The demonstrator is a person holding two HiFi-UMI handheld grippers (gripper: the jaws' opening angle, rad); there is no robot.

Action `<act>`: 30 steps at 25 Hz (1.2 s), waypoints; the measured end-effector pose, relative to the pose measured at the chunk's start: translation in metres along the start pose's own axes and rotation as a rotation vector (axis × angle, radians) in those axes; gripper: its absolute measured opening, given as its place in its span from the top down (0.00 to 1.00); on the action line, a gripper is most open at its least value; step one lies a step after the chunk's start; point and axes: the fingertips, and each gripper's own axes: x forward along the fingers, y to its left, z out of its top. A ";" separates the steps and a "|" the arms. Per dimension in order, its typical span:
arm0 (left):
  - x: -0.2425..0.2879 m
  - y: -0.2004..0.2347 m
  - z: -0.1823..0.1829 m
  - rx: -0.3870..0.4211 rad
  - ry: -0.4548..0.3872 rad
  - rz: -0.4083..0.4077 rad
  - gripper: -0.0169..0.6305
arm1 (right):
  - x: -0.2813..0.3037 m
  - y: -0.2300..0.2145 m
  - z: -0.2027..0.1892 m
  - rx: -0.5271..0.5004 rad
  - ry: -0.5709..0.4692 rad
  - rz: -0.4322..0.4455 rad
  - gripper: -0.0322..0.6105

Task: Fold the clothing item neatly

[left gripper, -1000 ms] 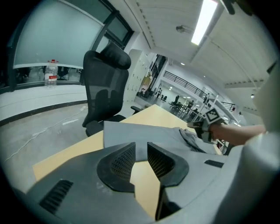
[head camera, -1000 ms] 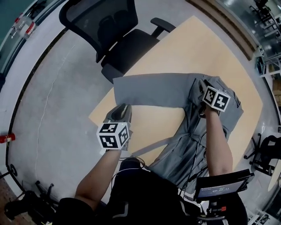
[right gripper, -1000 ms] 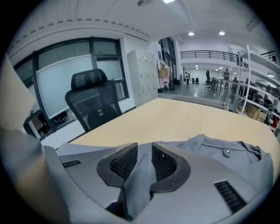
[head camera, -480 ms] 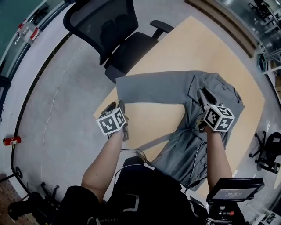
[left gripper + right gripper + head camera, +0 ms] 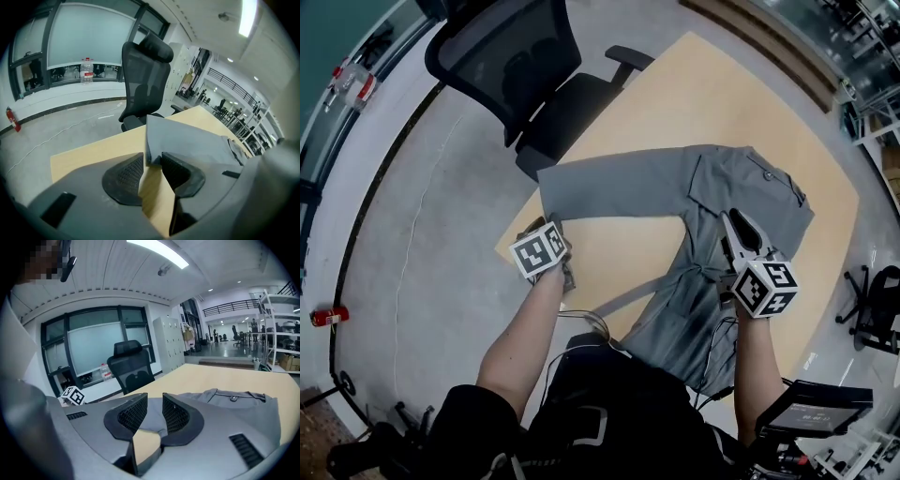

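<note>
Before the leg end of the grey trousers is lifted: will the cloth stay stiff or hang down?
Probably floppy: the grey trousers drape limply over the table's near edge. Likely light, since the cloth lies thin and flat. The outstretched leg, if lifted by its end, would likely sag and drag the rest.

Grey trousers (image 5: 741, 187), legs splayed, one overhanging

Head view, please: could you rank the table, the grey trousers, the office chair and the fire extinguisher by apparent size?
1. Table, clearly largest.
2. Grey trousers and office chair: they cover similar areas, so I would not rank them.
3. Fire extinguisher, smallest, though far off on the floor.
</note>
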 end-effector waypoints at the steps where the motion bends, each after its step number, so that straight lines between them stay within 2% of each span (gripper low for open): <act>1: 0.000 0.002 0.000 0.003 0.007 0.007 0.79 | -0.005 -0.001 0.000 0.001 -0.004 -0.005 0.82; 3: 0.001 0.005 0.000 0.021 0.025 0.025 0.81 | -0.017 -0.006 0.000 0.006 -0.012 -0.020 0.82; 5: 0.003 0.008 0.000 0.036 0.035 0.038 0.86 | -0.028 -0.014 0.000 0.008 -0.024 -0.048 0.82; 10: 0.008 0.010 0.004 0.043 0.040 0.036 0.90 | -0.055 -0.036 -0.010 0.044 -0.035 -0.115 0.82; 14: 0.006 0.006 0.021 0.013 -0.012 0.032 0.92 | -0.089 -0.052 -0.017 0.063 -0.053 -0.150 0.82; 18: 0.001 -0.026 0.060 0.000 -0.107 -0.030 0.92 | -0.131 -0.077 -0.017 0.090 -0.088 -0.205 0.82; 20: 0.000 -0.052 0.083 0.016 -0.158 -0.075 0.92 | -0.152 -0.091 -0.016 0.096 -0.103 -0.232 0.82; 23: -0.003 -0.108 0.110 0.100 -0.223 -0.140 0.92 | -0.188 -0.114 -0.023 0.106 -0.110 -0.273 0.82; 27: 0.000 -0.221 0.133 0.271 -0.281 -0.275 0.92 | -0.245 -0.145 -0.046 0.172 -0.153 -0.374 0.82; 30: 0.001 -0.316 0.118 0.416 -0.294 -0.395 0.92 | -0.288 -0.168 -0.059 0.187 -0.185 -0.453 0.82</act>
